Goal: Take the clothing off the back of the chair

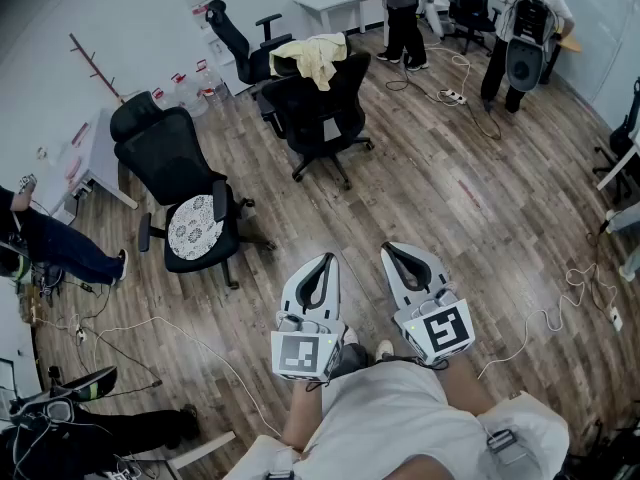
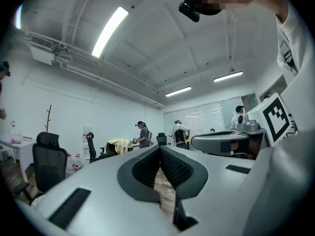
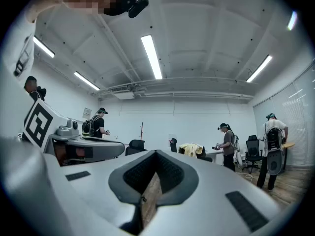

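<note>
A pale yellow garment (image 1: 316,56) hangs over the back of a black office chair (image 1: 318,118) across the wood floor, far ahead of me. It shows small in the left gripper view as the garment (image 2: 118,144) and in the right gripper view as the garment (image 3: 190,149). My left gripper (image 1: 323,261) and right gripper (image 1: 399,252) are held side by side close to my body, both level, both shut with nothing between the jaws. Each stays well short of the chair.
A second black chair (image 1: 185,193) with a patterned seat cushion stands to the left. Another chair (image 1: 240,43) and a white desk (image 1: 335,3) lie beyond. People stand at the far side (image 1: 402,8) and at the left (image 1: 50,243). Cables (image 1: 560,303) trail over the floor at the right.
</note>
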The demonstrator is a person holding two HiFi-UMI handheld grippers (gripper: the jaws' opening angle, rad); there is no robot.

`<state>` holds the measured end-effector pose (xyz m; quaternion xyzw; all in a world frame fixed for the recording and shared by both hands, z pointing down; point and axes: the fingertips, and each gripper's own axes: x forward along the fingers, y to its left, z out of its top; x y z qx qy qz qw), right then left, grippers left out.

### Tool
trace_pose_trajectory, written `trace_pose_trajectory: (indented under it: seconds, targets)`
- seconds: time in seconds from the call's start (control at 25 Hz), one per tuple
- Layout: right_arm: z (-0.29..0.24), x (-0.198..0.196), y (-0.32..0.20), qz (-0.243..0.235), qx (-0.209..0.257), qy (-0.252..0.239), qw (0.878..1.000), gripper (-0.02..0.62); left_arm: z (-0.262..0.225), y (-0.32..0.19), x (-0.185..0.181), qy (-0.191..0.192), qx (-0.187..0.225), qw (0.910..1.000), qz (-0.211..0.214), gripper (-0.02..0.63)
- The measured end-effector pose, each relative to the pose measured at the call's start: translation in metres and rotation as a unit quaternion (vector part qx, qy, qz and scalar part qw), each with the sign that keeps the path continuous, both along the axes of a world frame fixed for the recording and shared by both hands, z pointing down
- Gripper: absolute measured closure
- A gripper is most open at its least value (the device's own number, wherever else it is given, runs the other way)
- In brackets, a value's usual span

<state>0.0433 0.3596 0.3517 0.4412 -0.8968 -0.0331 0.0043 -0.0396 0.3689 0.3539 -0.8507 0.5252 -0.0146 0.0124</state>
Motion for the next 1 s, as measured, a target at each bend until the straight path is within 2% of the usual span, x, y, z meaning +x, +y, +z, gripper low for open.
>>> trace_pose_trajectory:
  seconds: [0.56,1.0]
  targets:
    - [0.0,0.013,0.008,-0.013,-0.004,-0.017,1.0,0.574,-0.003,0.01,0.019,-0.01,-0.001,0.9999,-0.014,0.588]
    - [0.004,0.026,-0.011,-0.016,-0.008,-0.023,1.0,0.574,0.0,-0.006,0.036,-0.022,-0.001,0.9996,-0.016,0.588]
